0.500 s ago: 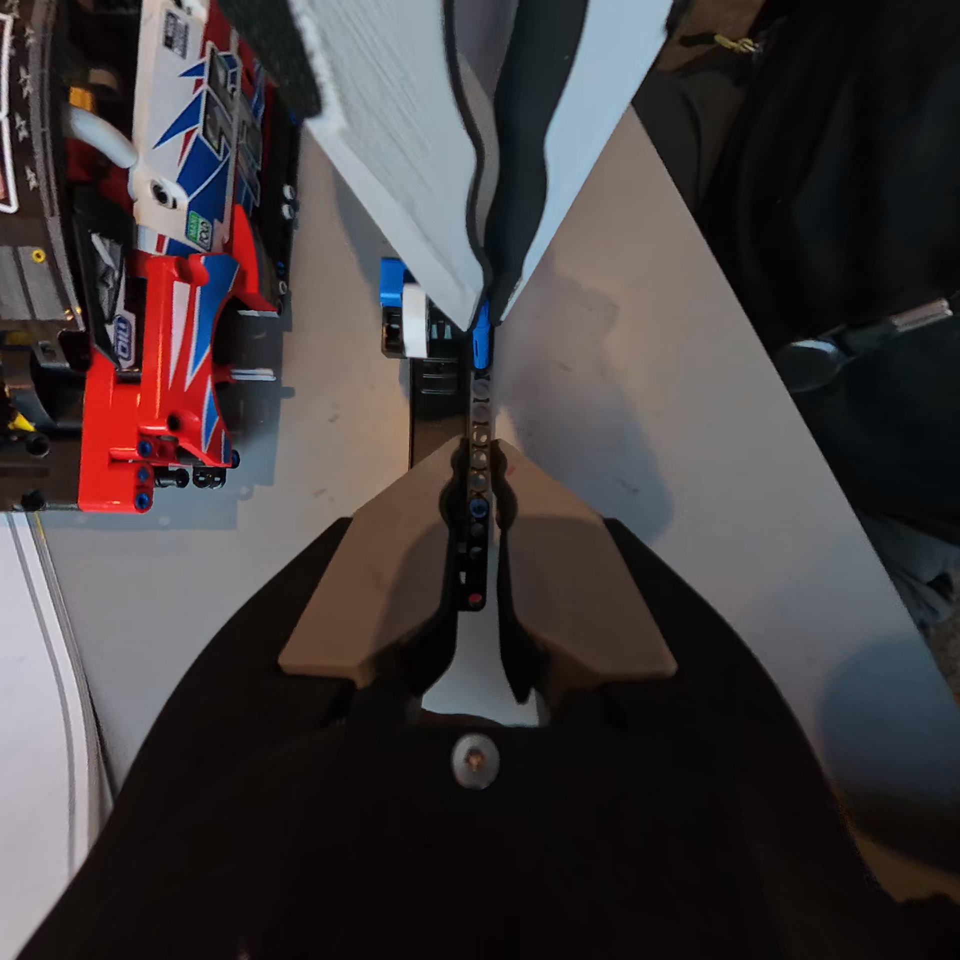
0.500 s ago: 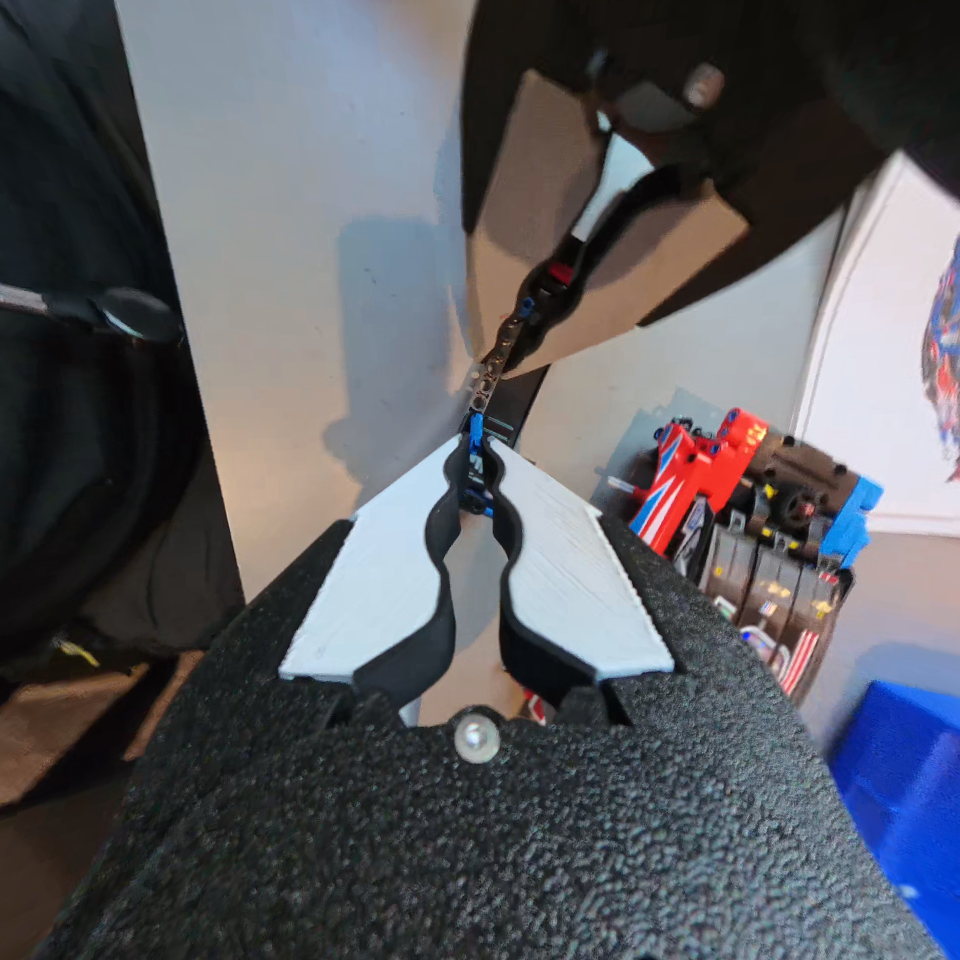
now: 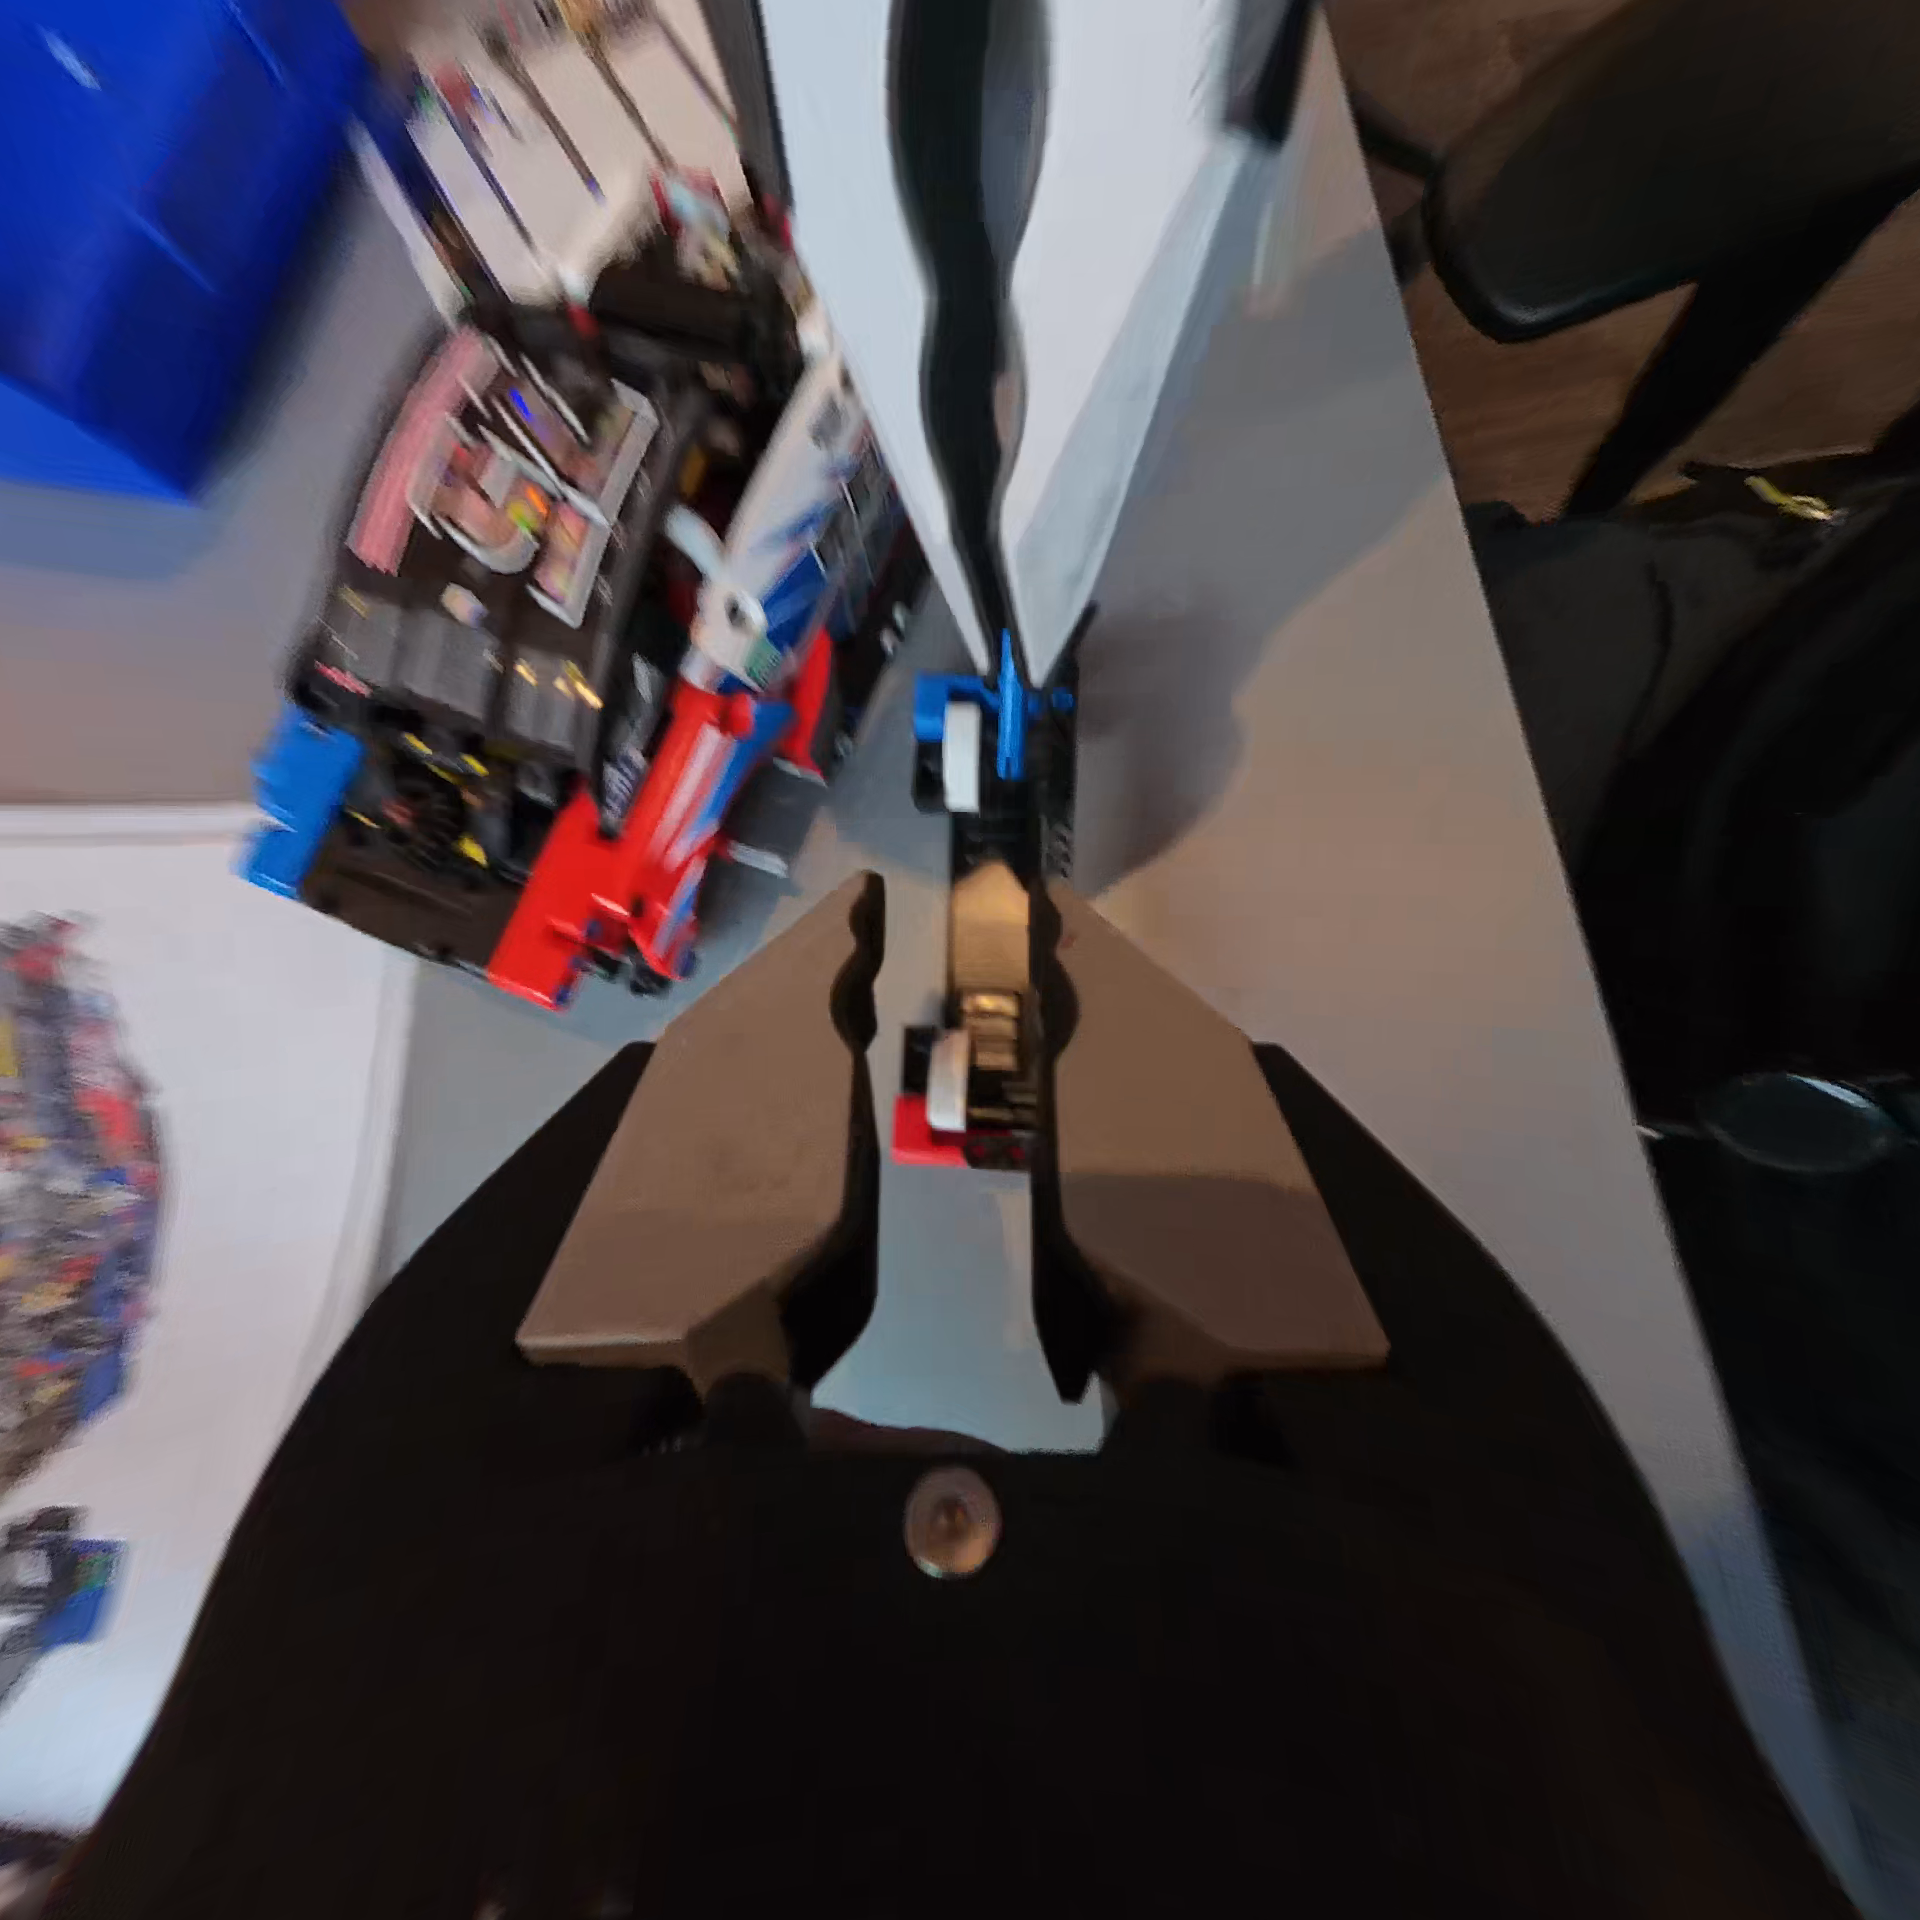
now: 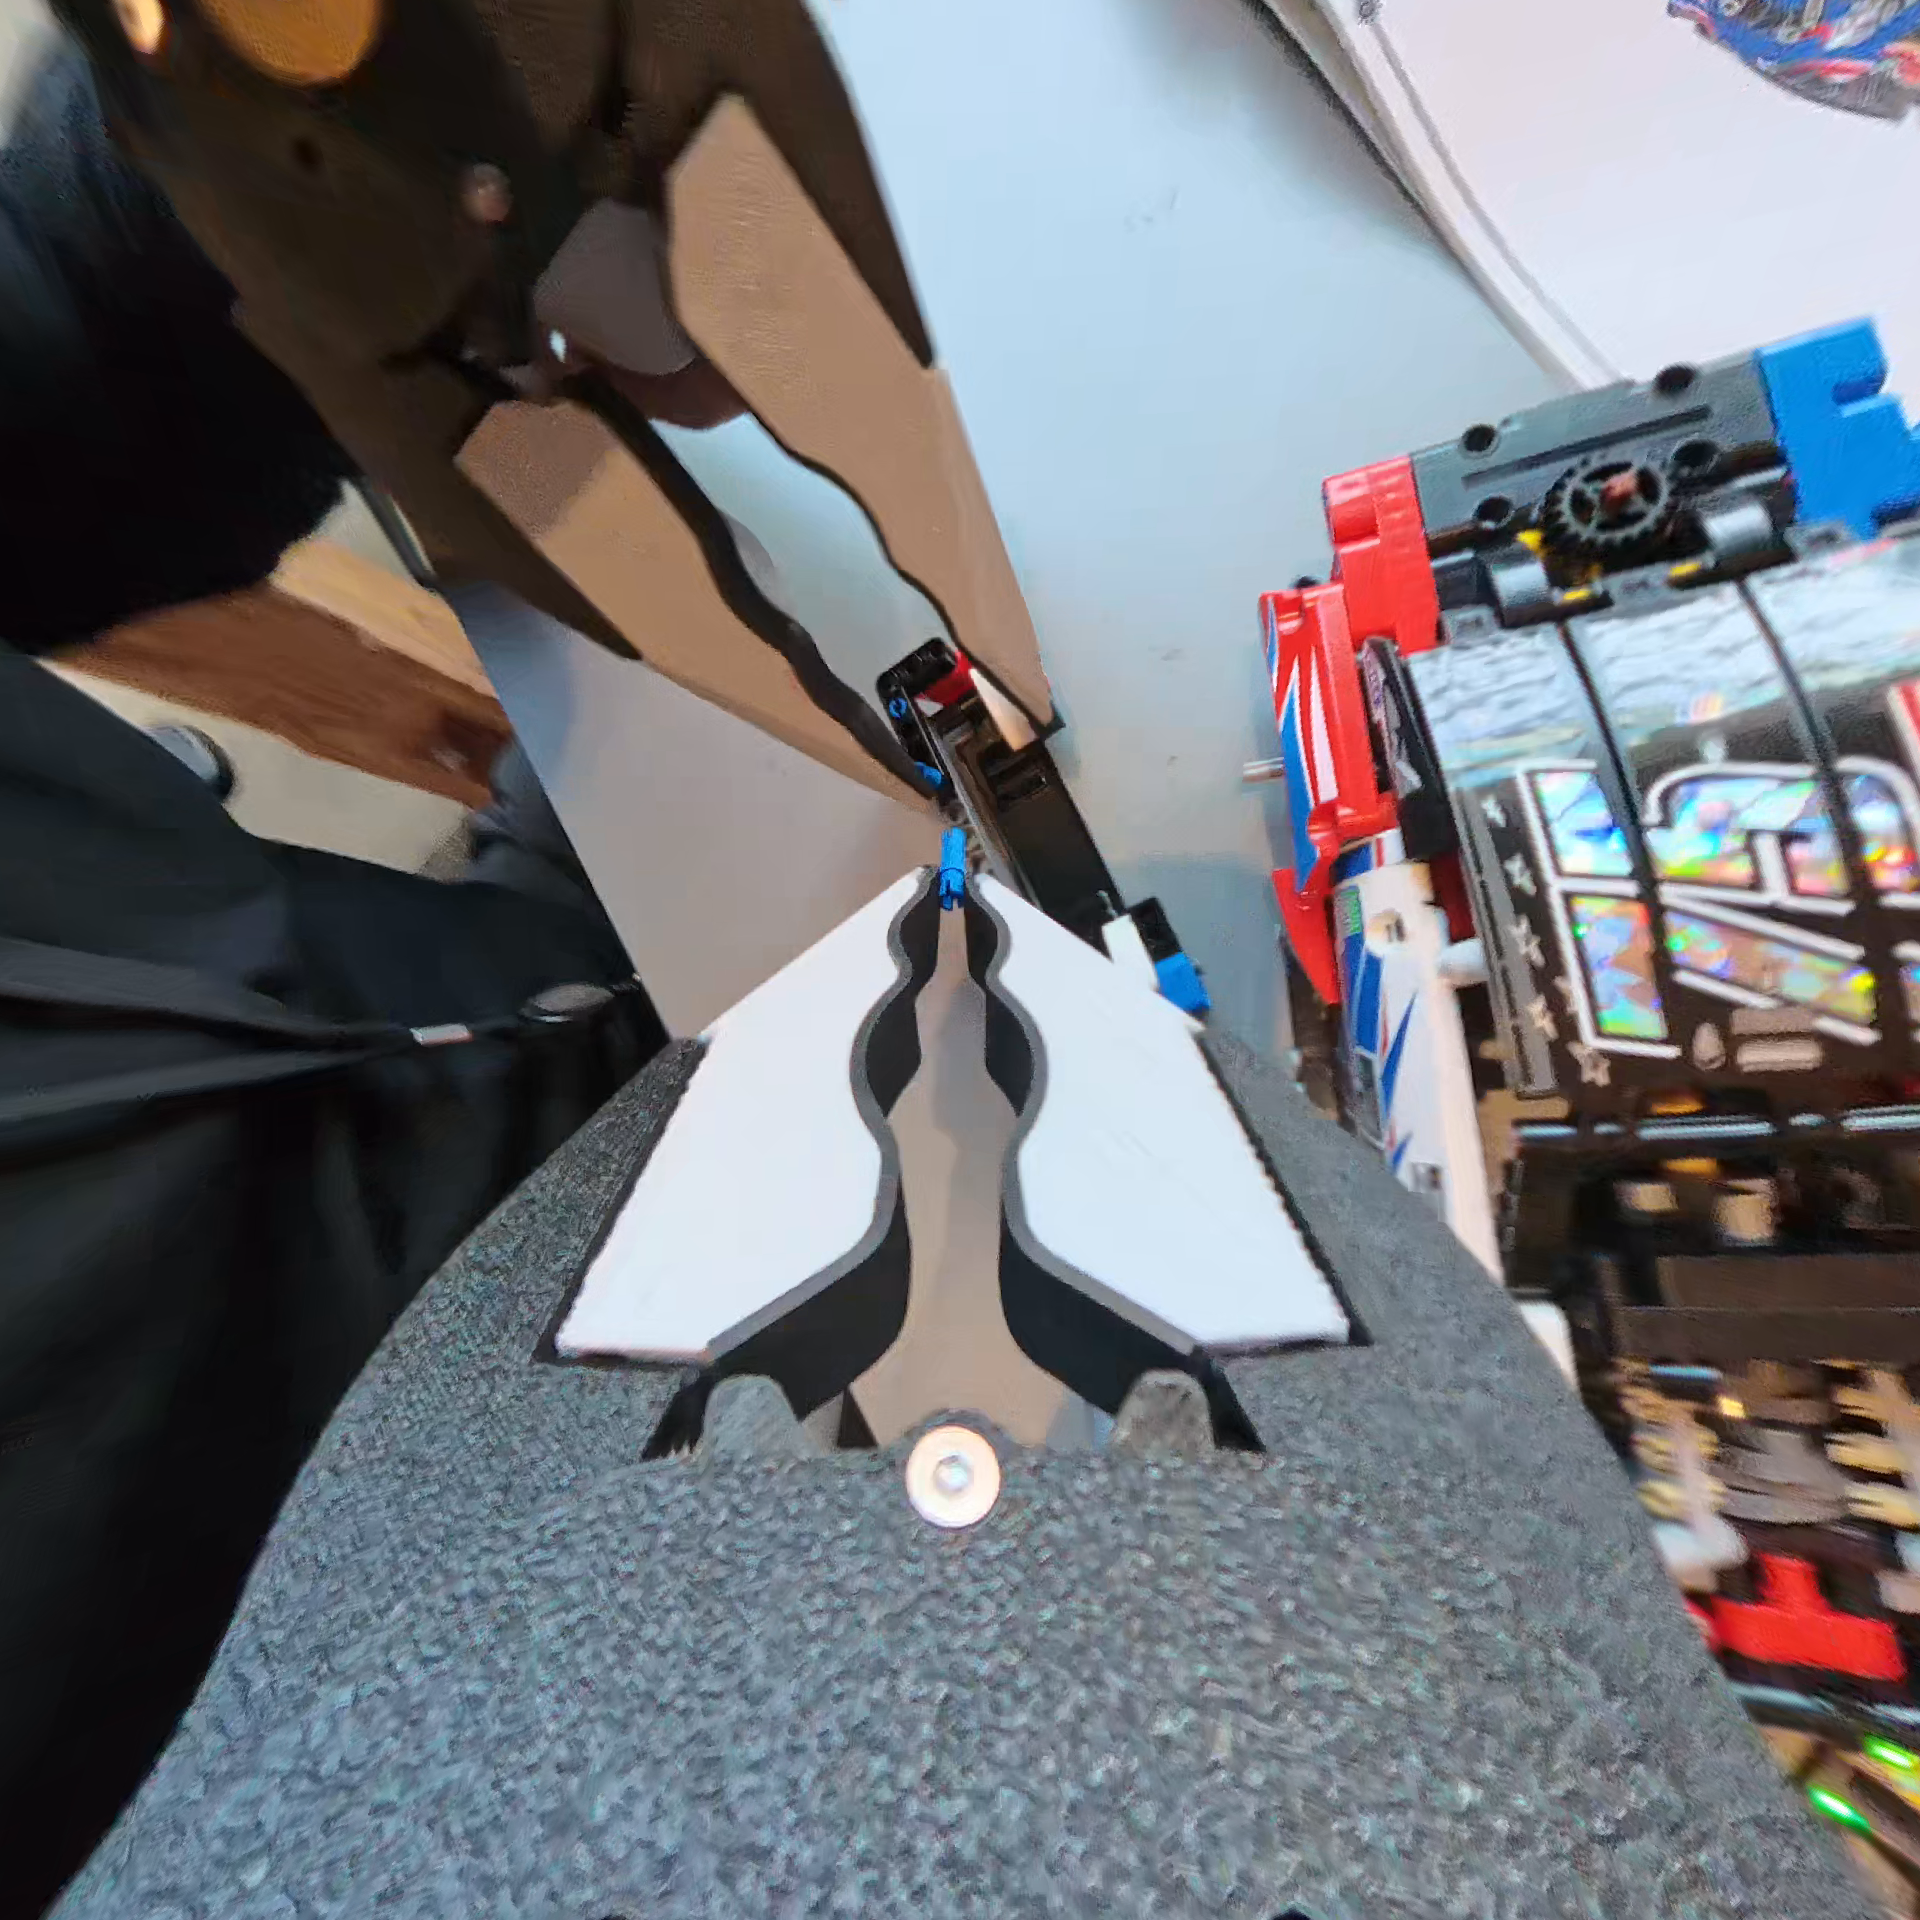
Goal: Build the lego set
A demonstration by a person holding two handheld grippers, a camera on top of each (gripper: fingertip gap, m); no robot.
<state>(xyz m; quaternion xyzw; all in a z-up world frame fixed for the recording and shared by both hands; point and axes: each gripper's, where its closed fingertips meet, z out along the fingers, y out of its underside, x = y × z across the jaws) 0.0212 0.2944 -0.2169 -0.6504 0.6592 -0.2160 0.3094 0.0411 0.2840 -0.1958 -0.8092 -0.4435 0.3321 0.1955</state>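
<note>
My right gripper (image 4: 951, 883) pinches a blue pin (image 4: 950, 881); my left gripper (image 3: 961, 914) stands wide around the black beam assembly (image 3: 997, 935) on the table (image 3: 1299, 831)

White fingers (image 4: 790, 1122) pinching blue pin (image 4: 950, 881), tan gripper (image 4: 977, 748) opposite

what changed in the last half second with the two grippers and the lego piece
The left gripper opened its jaws and let go of the black beam assembly, which now lies between them. The right gripper stays shut on the blue pin at the assembly's end. The big model stays put.
</note>
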